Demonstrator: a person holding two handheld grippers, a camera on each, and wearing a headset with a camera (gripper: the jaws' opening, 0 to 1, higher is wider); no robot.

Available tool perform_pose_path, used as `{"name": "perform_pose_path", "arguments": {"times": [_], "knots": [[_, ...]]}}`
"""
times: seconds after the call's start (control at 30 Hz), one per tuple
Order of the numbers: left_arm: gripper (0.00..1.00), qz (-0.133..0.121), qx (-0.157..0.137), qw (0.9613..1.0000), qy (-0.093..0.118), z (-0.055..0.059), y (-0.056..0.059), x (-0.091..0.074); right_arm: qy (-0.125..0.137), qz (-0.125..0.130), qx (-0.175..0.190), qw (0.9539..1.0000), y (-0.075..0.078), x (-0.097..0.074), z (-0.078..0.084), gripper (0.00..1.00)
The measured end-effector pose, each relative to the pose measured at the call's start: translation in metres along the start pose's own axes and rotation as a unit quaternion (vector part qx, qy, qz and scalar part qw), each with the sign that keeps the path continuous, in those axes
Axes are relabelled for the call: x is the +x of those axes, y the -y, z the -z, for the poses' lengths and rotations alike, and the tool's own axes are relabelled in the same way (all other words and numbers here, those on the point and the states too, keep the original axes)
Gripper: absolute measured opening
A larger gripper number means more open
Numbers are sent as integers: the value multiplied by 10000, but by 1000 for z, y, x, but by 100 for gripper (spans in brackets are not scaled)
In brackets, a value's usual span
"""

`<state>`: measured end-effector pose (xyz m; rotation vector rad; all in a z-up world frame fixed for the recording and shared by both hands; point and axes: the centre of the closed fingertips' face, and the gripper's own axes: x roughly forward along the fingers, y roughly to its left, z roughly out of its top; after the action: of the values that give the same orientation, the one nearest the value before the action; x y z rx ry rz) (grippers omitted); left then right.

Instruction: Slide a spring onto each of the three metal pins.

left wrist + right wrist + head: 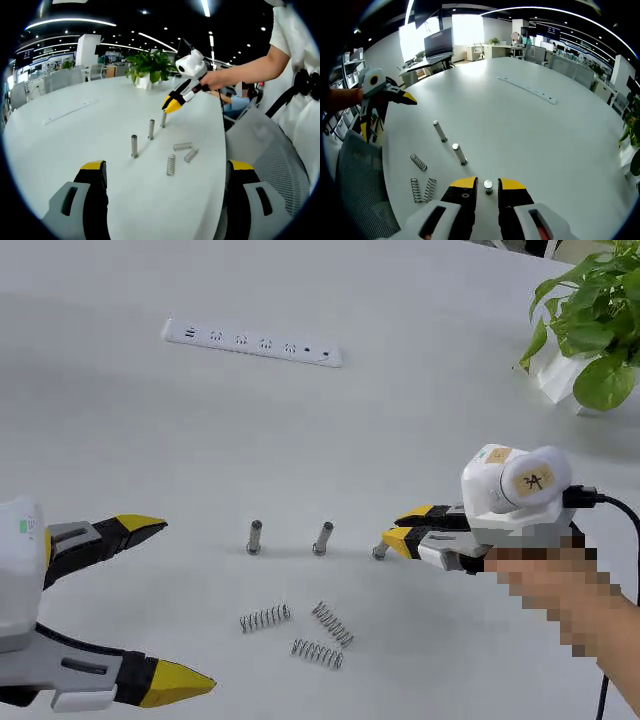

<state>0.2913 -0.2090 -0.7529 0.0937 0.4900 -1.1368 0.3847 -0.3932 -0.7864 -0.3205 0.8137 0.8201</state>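
Left gripper point(180, 602): jaws spread wide, nothing between them. It hovered at the near left of the table point(120, 420), well apart from the parts.

Three pins stood upright in a row ahead of me: left pin point(254, 537), middle pin point(322, 538), right pin point(380, 551). All three were bare.

The springs lay flat on the table just on my side of the pins: left spring point(265, 618), right spring point(332, 624), near spring point(317, 653). None touched a pin or a jaw.

Right gripper point(397, 528): jaws open only a narrow slot, tips at the right pin. My hand point(545, 580) held it low over the table.

View differences:
- In the right gripper view, the right pin's head sat in the slot with a sliver of gap on each side. I couldn't tell if there was contact lower down.
- The head view was side-on, so the slot was not readable there. The yellow tips sat just beside that pin.
- The left gripper view looked along the row and had the right gripper's tips just above the far pin.

Power strip point(252, 343) lay far back on the table, with a plant point(590, 320) at back right.
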Motion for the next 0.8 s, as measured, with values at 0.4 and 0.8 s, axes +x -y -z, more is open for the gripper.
{"name": "perform_pose_path", "arguments": {"times": [0.4, 0.8], "knots": [[99, 33, 57, 10000, -8, -4, 3, 1, 194, 86, 64, 9998, 1, -13, -6, 20], [99, 44, 117, 9999, -45, -7, 5, 0, 432, 150, 166, 9988, 0, -31, -7, 30]]}}
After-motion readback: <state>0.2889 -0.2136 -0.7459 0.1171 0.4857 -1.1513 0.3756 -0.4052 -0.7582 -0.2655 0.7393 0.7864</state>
